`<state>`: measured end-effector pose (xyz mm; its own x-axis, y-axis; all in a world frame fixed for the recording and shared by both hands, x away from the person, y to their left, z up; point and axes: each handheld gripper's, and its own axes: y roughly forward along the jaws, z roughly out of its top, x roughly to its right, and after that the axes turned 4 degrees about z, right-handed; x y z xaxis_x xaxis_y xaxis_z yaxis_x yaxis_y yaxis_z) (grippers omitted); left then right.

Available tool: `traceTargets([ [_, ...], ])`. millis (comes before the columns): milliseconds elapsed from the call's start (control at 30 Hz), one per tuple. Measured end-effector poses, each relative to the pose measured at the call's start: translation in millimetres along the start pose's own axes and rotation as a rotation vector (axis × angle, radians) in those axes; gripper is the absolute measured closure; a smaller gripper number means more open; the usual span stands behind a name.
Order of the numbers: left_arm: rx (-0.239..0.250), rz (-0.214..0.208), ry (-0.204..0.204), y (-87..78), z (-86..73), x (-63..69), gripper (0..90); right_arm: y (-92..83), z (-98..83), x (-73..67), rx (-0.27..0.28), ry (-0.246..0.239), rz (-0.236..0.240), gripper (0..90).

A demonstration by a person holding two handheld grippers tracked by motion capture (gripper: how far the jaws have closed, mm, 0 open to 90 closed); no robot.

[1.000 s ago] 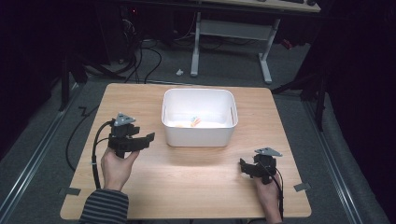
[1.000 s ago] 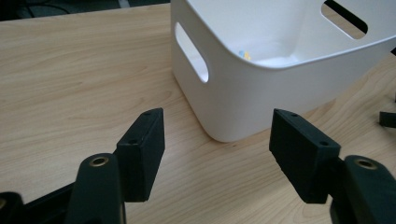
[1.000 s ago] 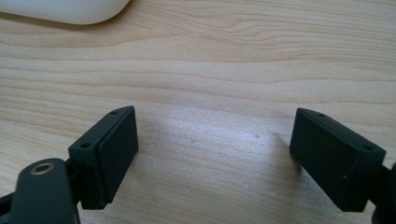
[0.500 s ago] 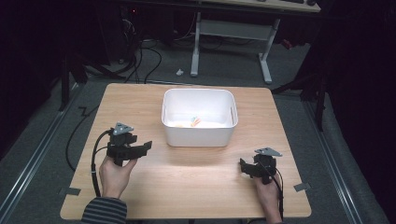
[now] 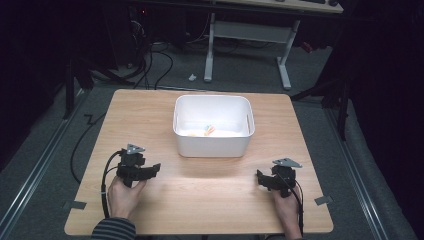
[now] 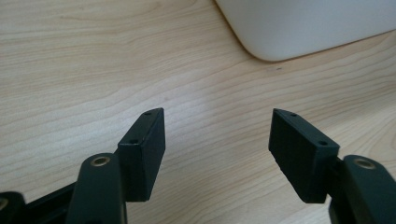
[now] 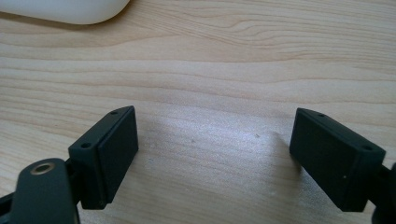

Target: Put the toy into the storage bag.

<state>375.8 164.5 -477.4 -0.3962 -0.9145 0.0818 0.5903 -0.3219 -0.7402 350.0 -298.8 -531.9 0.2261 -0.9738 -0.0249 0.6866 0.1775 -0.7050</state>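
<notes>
High view: white bin (image 5: 212, 145) is seen at the table's (image 5: 200, 200) middle, toward the far side, with small orange and pale items (image 5: 209, 130) lying inside. Left gripper (image 5: 148, 171) is held low over the near-left wood, right gripper (image 5: 261, 178) over the near-right; both are well apart from the bin. In each gripper view the jaws are spread wide, with bare wood between them and nothing gripped. Judged step: a rest pose ahead of a reach into the bin. For a clean reach, the jaws should be kept apart, lifted above the rim, and lowered straight onto one item.
</notes>
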Motion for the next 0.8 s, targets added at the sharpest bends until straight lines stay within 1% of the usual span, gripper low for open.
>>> traceTargets([
  [67,-0.005,0.003,0.002,2.4,-1.6,-0.7,36.8,0.0,0.0,0.0,0.0,0.0,0.0,15.5],
  [133,-0.031,0.025,0.012,9.8,-5.3,-2.1,36.8,0.0,0.0,0.0,0.0,0.0,0.0,15.5],
  [167,-0.037,0.029,0.012,11.9,-6.5,-2.7,36.8,0.0,0.0,0.0,0.0,0.0,0.0,15.5],
  [333,-0.058,0.044,0.0,24.3,-13.4,-5.3,36.8,0.0,0.0,0.0,0.0,0.0,0.0,15.5],
  [367,-0.058,0.044,0.0,24.3,-13.4,-5.3,36.8,0.0,0.0,0.0,0.0,0.0,0.0,15.5],
  [400,-0.062,0.053,0.002,27.1,-14.8,-5.2,36.8,0.0,0.0,0.0,0.0,0.0,0.0,15.5],
  [567,-0.061,0.066,-0.001,32.3,-17.2,-5.8,36.6,0.0,0.0,0.0,-0.001,0.001,-0.001,15.5],
  [700,-0.052,0.078,-0.014,37.7,-20.3,-6.6,35.8,0.0,0.0,0.0,0.0,0.0,0.0,15.5],
  [733,-0.037,0.089,-0.01,38.8,-21.4,-6.3,35.1,0.0,0.0,-0.1,-0.001,0.001,-0.001,15.5],
  [800,-0.025,0.093,-0.015,40.3,-21.4,-5.6,34.7,0.0,0.0,0.0,0.0,0.0,0.0,15.5],
])
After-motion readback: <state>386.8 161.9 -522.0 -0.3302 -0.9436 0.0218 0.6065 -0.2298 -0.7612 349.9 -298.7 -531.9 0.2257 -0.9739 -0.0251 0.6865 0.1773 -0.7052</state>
